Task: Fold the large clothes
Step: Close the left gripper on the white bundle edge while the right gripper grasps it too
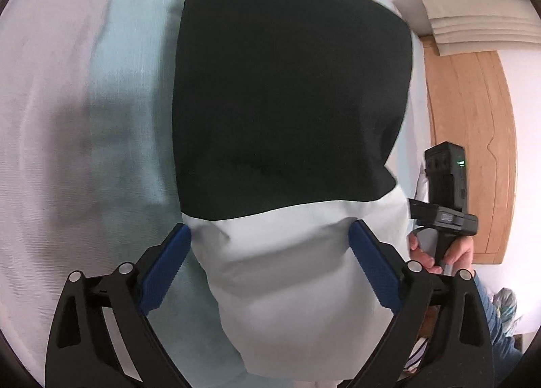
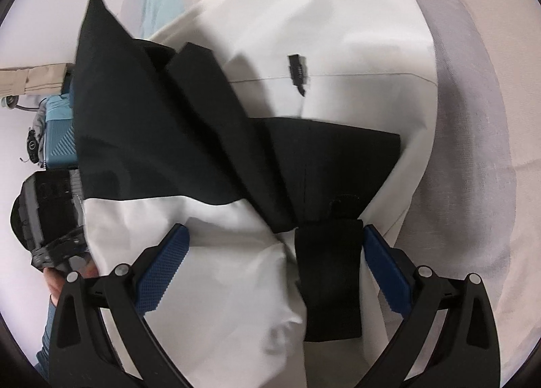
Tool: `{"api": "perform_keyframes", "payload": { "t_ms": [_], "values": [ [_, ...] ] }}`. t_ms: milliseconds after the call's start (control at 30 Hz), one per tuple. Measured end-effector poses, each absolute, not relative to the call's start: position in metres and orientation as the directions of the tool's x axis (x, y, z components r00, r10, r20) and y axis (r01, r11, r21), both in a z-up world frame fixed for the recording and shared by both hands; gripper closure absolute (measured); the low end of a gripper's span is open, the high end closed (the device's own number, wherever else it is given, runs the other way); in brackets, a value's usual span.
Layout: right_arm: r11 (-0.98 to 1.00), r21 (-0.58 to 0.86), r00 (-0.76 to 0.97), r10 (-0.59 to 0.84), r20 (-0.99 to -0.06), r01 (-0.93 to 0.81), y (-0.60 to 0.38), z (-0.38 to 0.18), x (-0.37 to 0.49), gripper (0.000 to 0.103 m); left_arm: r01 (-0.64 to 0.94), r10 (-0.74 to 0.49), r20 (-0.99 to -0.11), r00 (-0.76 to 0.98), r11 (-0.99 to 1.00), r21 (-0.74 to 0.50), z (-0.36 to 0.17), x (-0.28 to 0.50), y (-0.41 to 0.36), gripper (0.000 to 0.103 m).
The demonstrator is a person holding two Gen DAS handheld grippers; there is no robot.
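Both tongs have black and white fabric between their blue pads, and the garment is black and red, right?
Not red. The garment is black and white, as the left wrist view shows. The rest holds: the left tongs and the right tongs each have its fabric between their blue pads.

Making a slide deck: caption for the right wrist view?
Right gripper open around a black-and-white garment, fingers either side of its black strap.

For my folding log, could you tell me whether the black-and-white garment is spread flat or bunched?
Bunched: the garment shows overlapping black folds and gathers between the right claw fingers.
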State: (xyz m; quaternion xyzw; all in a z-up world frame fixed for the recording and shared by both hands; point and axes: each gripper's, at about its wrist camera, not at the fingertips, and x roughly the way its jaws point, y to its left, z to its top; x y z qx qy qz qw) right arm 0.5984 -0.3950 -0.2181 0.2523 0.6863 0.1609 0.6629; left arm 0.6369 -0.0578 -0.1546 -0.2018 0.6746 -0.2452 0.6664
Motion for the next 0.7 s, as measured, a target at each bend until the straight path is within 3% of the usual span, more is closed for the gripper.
{"api": "perform_keyframes", "payload": {
  "t_ms": [167, 500, 700],
  "values": [
    [0.832, 0.547, -0.007, 0.550, -0.835, 0.096, -0.386, -0.216, 0.604, 0.006, 0.053, -0.576, -0.816, -0.050, 0.814, -0.579, -0.170, 0.640, -0.072, 0.005],
    [0.878, 0.473, -0.050, 0.477, -0.878, 0.078, -0.358, -0.225, 0.610, 0.006, 0.117, -0.416, -0.908, -0.050, 0.901, -0.419, -0.181, 0.646, -0.126, 0.005],
    [0.900, 0.433, -0.071, 0.436, -0.897, 0.053, -0.345, -0.227, 0.618, 0.017, 0.126, -0.375, -0.925, -0.056, 0.917, -0.380, -0.187, 0.650, -0.150, 0.010]
  ]
}}
